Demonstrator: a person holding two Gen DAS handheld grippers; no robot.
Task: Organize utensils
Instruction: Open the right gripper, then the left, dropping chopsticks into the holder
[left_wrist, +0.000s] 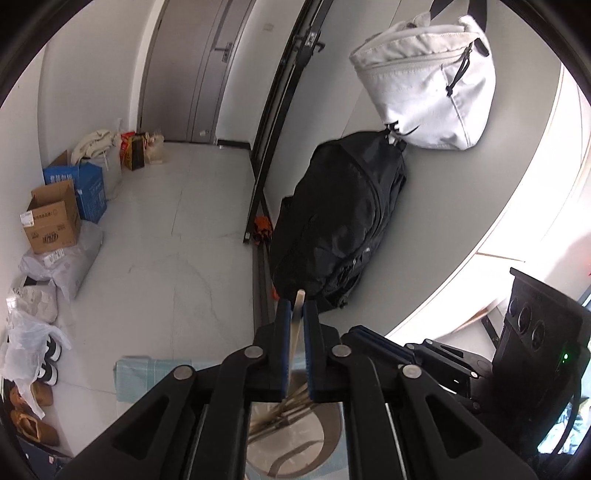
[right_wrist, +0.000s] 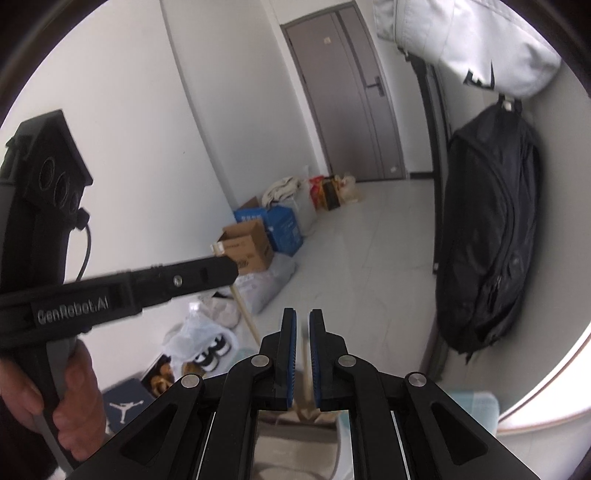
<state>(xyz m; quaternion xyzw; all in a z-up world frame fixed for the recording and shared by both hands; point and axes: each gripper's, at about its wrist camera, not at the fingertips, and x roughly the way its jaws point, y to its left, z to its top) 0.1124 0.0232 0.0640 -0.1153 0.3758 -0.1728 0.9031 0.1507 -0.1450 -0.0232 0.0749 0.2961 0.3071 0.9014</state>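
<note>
- Two grippers, one chopstick each, both above a container (left_wrist: 291, 435) that already has a bundle of sticks in it.
- Left gripper (left_wrist: 298, 308) is clamped on a pale chopstick (left_wrist: 297, 317), tip poking out past the pads.
- Right gripper (right_wrist: 303, 321) pinches its own chopstick (right_wrist: 305, 369) between nearly closed fingers.
- Sticks look light, stiff and kinda slick, so I'd grip mid-shaft, squarely, or they'll pivot.
</note>
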